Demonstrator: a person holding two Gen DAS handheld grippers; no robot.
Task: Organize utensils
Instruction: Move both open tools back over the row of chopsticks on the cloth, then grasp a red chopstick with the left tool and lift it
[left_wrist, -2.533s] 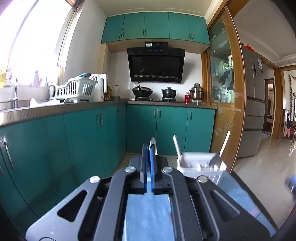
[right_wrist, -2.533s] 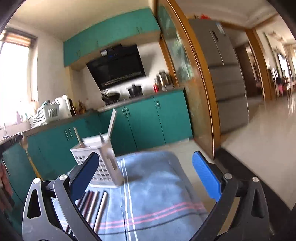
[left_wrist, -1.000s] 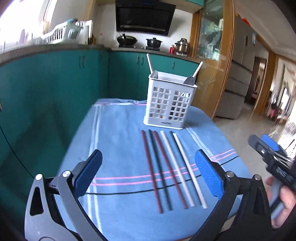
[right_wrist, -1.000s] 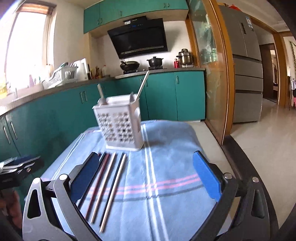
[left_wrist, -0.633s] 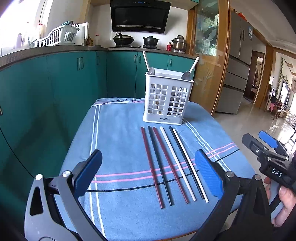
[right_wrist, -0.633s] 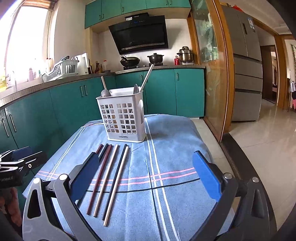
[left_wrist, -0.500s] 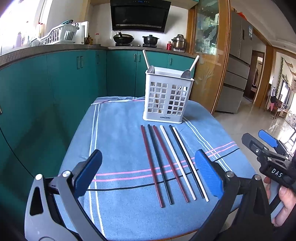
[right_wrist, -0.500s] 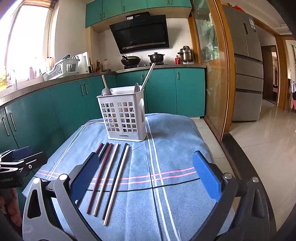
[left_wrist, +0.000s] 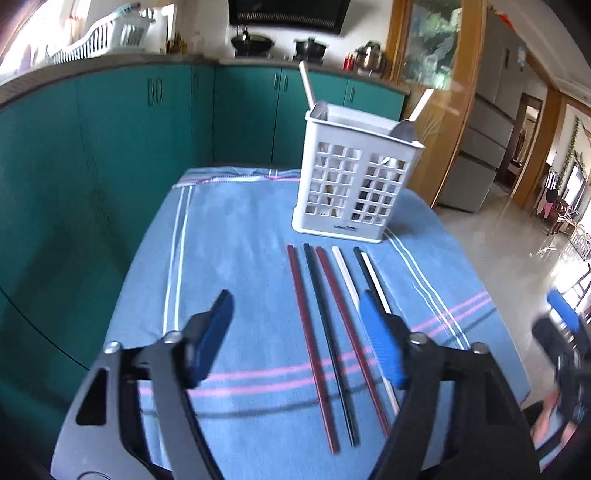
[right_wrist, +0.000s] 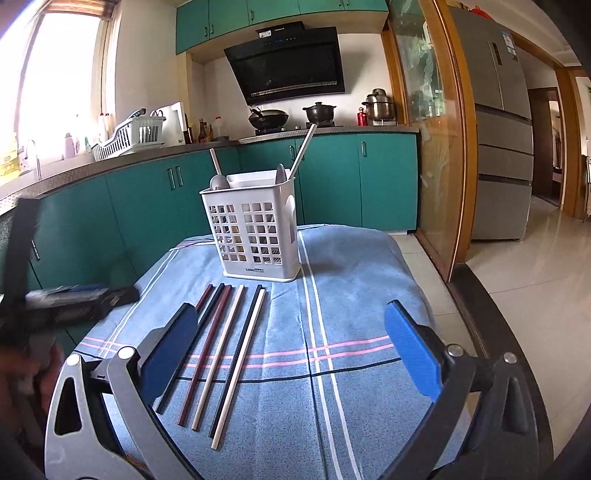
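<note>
- Leftmost, teal base cabinets (right_wrist: 140, 206) run under a dark countertop, with a white dish rack (right_wrist: 129, 138) by the bright window
- Farther right, a wok (right_wrist: 267, 119) and a black pot (right_wrist: 319, 110) sit on the hob beneath a black range hood (right_wrist: 288, 62); a steel fridge (right_wrist: 498, 122) stands past the wood-framed glass door
- Nearer, a blue cloth (right_wrist: 351, 280) with white, pink and black stripes covers the table
- Six chopsticks (left_wrist: 325, 325), red, black and white, lie side by side on the cloth, just in front of the white utensil basket (left_wrist: 354, 192), which stands upright with spoons in it
- Over them, the left gripper (left_wrist: 303, 332) has just been narrowing its jaws; they are partly open above the chopsticks' near halves, and the pads press on nothing
- At the right, the right gripper (right_wrist: 291, 354) stands wide over the cloth, holding nothing, the chopsticks by its left finger
</note>
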